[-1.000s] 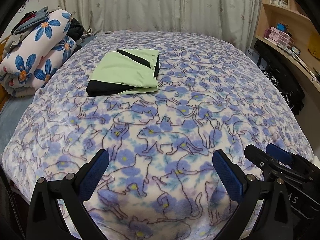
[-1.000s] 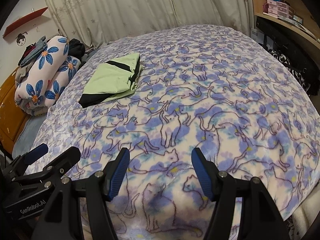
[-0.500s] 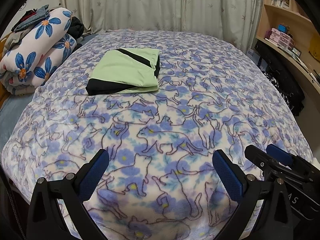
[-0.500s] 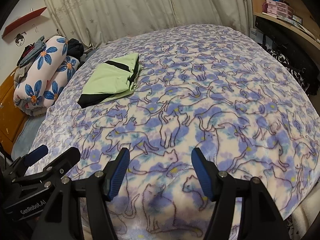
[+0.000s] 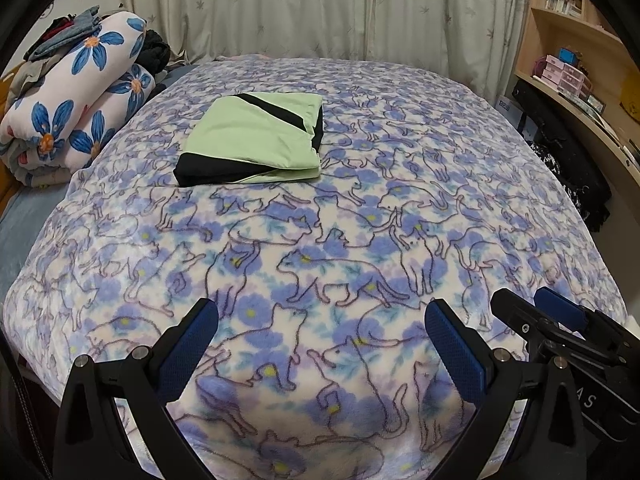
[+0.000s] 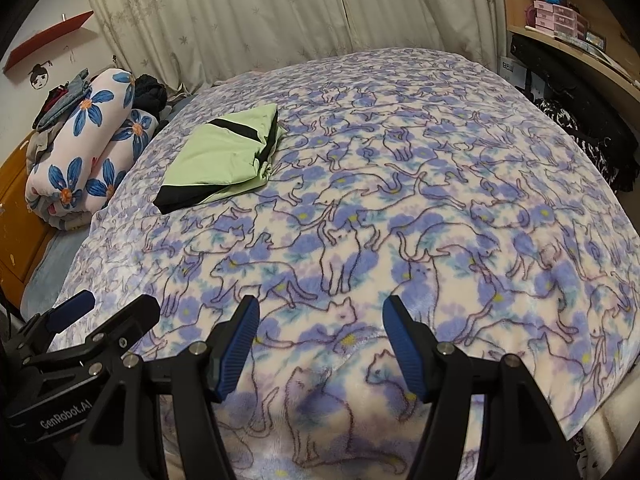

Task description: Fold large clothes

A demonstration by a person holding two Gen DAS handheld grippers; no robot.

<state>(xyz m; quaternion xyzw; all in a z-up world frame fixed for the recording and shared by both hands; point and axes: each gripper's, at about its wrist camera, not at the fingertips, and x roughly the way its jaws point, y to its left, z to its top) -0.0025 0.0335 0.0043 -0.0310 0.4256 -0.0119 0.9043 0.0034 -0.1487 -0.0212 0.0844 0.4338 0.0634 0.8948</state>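
Observation:
A light green garment with black bands (image 5: 256,140) (image 6: 224,160) lies folded into a flat rectangle on the far left part of the bed. The bed carries a blue and white cat-print blanket (image 5: 360,240) (image 6: 400,220). My left gripper (image 5: 320,344) hovers over the near edge of the blanket, open, nothing between its blue pads. Beside it on the right, my right gripper (image 6: 320,340) is open too and also holds nothing. Both are well short of the garment. The right gripper's fingers (image 5: 556,312) show at the right edge of the left wrist view.
A rolled quilt with blue flowers (image 5: 76,108) (image 6: 84,156), topped with loose clothes, lies left of the bed. Curtains (image 5: 320,8) hang behind. Wooden shelves with boxes (image 5: 568,72) and dark bags (image 6: 580,120) stand on the right. An orange wooden cabinet (image 6: 16,208) is at the far left.

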